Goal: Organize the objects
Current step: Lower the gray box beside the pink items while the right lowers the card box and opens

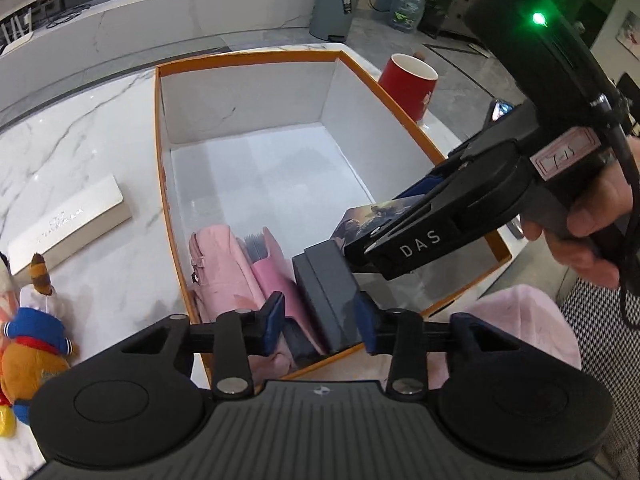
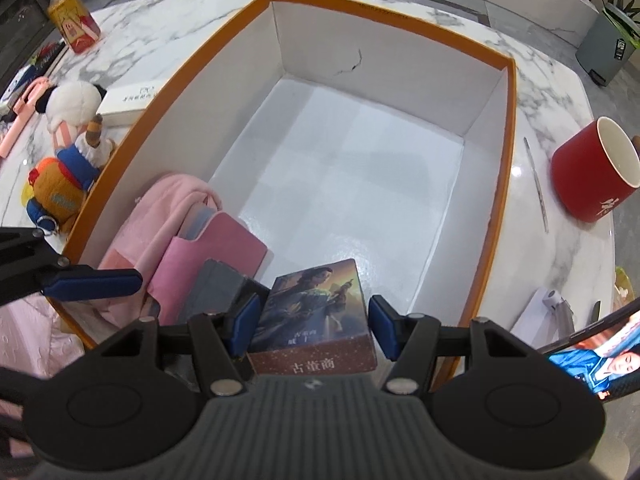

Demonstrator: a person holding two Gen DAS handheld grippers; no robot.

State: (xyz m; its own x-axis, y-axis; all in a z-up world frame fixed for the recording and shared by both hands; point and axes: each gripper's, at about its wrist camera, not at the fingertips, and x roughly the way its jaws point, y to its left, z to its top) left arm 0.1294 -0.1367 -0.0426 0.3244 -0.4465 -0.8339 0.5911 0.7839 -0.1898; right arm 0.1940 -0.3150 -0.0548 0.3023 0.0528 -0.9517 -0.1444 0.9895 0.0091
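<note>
Tipping of the illustrated cardboard card box, seen between the parted right tongs inside the orange-rimmed white storage box, is risked if clipped while the unclamped left tongs straddle the adjacent dark grey case.

A glossy, veined marble counter is seen under a box of smooth white card with an orange rim. Soft pink cloth and a matt dark case are seen lower left in it, beside a glossy printed card pack. A shiny glazed red mug and a fuzzy plush toy are seen outside.
</note>
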